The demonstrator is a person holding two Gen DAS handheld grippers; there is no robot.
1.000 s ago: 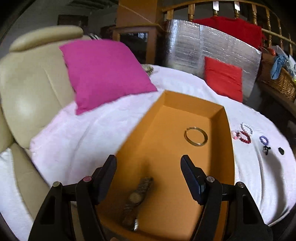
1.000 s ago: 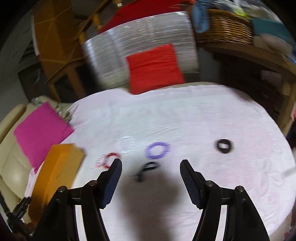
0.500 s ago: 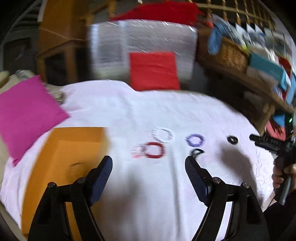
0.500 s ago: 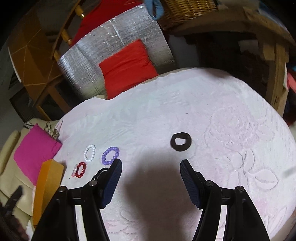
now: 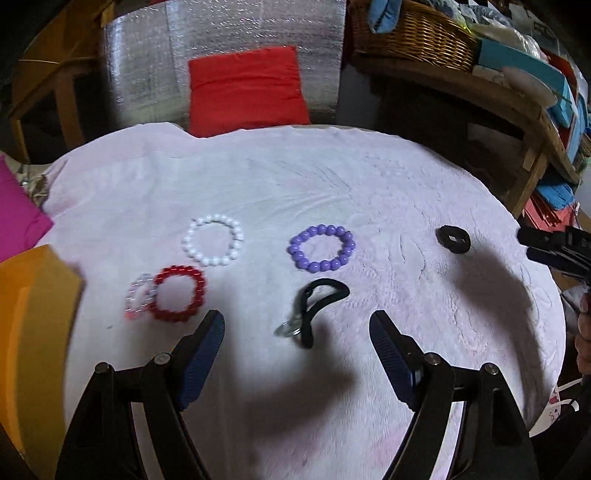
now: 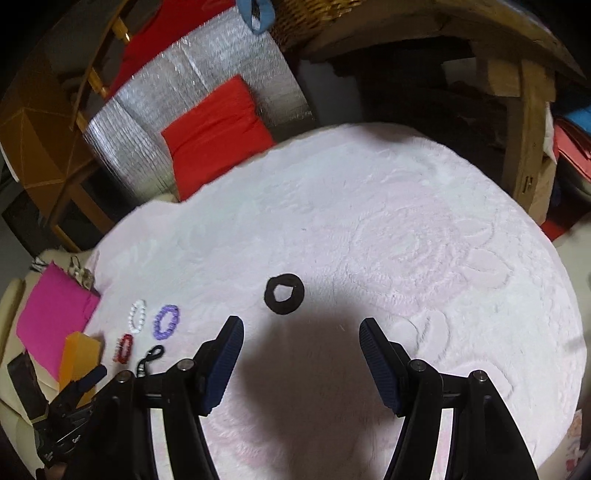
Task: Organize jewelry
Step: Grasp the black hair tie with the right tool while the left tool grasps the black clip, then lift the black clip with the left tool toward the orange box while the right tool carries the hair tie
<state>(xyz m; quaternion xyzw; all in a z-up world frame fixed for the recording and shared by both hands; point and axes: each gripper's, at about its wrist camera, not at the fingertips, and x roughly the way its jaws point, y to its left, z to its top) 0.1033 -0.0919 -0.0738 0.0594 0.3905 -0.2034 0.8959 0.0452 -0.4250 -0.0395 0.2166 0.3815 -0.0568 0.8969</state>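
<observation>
On the pale pink cloth (image 5: 332, 177) lie a white bead bracelet (image 5: 213, 240), a purple one (image 5: 321, 248), a red one (image 5: 179, 294) overlapping a clear pink one (image 5: 137, 300), a black cord with a clear charm (image 5: 317, 306) and a black fabric ring (image 5: 453, 239). My left gripper (image 5: 295, 319) is open and empty, and the black cord lies just ahead between its fingers. My right gripper (image 6: 301, 324) hovers just short of the black ring (image 6: 284, 293). Its jaws are closing with nothing between them. The orange box (image 5: 29, 314) stands at the left.
A pink cushion (image 6: 55, 314) lies at the left. A red cushion (image 5: 245, 88) leans on a silver foil panel (image 5: 221, 40) behind the cloth. A wicker basket (image 5: 410, 33) sits on a wooden shelf (image 5: 517, 110) at the right.
My left gripper has swung right, from over the orange box with a watch and a gold bangle to over the bracelets. My right gripper moved right from the bracelets to the black ring.
</observation>
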